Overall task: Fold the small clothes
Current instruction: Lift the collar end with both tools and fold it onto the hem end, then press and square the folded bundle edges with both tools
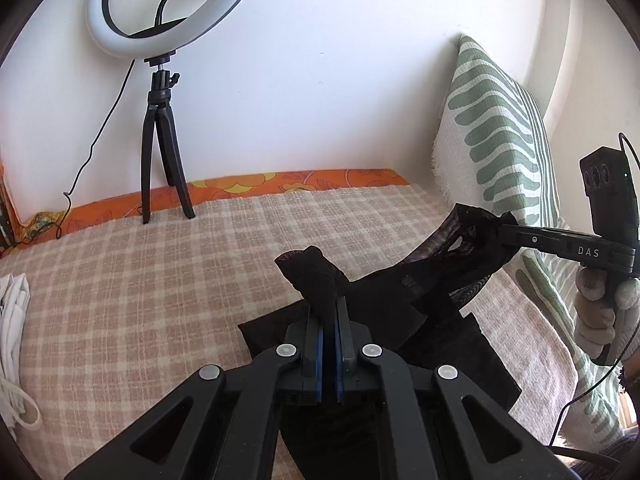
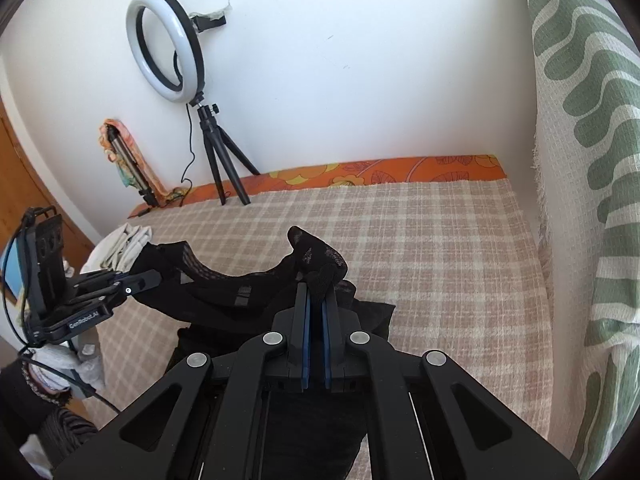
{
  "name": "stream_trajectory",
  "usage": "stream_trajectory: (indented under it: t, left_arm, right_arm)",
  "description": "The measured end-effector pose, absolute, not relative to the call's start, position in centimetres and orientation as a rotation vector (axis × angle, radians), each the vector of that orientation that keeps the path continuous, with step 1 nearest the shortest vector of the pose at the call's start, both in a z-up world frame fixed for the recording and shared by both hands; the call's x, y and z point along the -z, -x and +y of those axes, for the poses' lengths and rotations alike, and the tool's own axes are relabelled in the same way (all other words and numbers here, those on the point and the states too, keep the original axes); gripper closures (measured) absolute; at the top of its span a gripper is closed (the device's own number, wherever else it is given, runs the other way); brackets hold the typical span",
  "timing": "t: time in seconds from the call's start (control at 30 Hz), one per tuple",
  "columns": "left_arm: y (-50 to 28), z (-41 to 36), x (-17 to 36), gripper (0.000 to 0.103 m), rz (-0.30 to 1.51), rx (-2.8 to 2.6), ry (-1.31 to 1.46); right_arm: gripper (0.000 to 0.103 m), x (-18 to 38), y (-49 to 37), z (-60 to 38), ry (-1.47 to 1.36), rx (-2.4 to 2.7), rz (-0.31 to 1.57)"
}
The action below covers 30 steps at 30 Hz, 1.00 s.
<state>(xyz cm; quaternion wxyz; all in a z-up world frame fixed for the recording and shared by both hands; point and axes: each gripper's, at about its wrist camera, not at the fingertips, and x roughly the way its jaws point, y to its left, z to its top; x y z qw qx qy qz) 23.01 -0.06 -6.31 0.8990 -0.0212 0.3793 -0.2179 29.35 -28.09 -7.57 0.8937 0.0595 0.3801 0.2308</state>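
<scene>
A small black mesh garment (image 1: 400,284) hangs stretched between my two grippers above the checked bed cover (image 1: 160,264). My left gripper (image 1: 327,304) is shut on one end of it, the fabric bunched up over the fingertips. My right gripper (image 2: 316,288) is shut on the other end of the garment (image 2: 224,280). The right gripper also shows in the left wrist view (image 1: 508,232) at the right, and the left gripper shows in the right wrist view (image 2: 152,278) at the left. The garment's lower part drapes down onto the bed below both grippers.
A ring light on a black tripod (image 1: 164,128) stands at the back against the white wall. A green and white patterned pillow (image 1: 500,136) leans at the right. White folded clothes (image 1: 14,320) lie at the bed's left edge. An orange floral sheet (image 2: 380,172) borders the far side.
</scene>
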Motion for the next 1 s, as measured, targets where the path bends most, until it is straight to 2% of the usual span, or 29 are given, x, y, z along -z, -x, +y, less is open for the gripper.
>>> stream_trajectory:
  t: [0.37, 0.43, 0.5, 0.63, 0.77, 0.8, 0.83, 0.9, 1.0]
  left_arm:
    - [-14.7, -0.6, 10.8, 0.101, 0.823, 0.453, -0.074]
    - [-13.4, -0.2, 11.2, 0.098, 0.831, 0.461, -0.091]
    - [-11.9, 0.1, 11.6, 0.088, 0.837, 0.472, -0.121]
    - [-9.5, 1.1, 11.8, 0.083, 0.847, 0.479, -0.162]
    - [-9.2, 3.2, 11.8, 0.078, 0.9, 0.474, -0.021]
    - [-9.4, 3.7, 11.8, 0.074, 0.917, 0.474, 0.039]
    - [-9.7, 4.2, 11.8, 0.072, 0.933, 0.473, 0.104]
    - [-10.4, 5.0, 12.1, 0.068, 0.975, 0.477, 0.227]
    - [-11.2, 4.9, 13.1, 0.067, 1.051, 0.498, 0.332]
  right_arm:
    - [0.1, 12.8, -20.1, -28.2, 0.015, -0.446, 0.825]
    - [0.099, 13.5, -18.8, -28.5, 0.04, -0.44, 0.833]
    - [0.098, 13.9, -17.5, -28.6, 0.084, -0.419, 0.84]
    - [0.096, 14.5, -15.9, -29.8, 0.099, -0.414, 0.874]
    - [0.095, 14.0, -14.9, -30.9, 0.011, -0.418, 0.868]
    - [0.09, 13.9, -14.8, -31.1, -0.038, -0.426, 0.872]
    - [0.077, 13.9, -15.0, -31.3, -0.088, -0.423, 0.887]
    - [0.066, 14.7, -15.5, -31.7, -0.199, -0.393, 0.931]
    - [0.066, 16.3, -16.4, -32.2, -0.358, -0.384, 1.016]
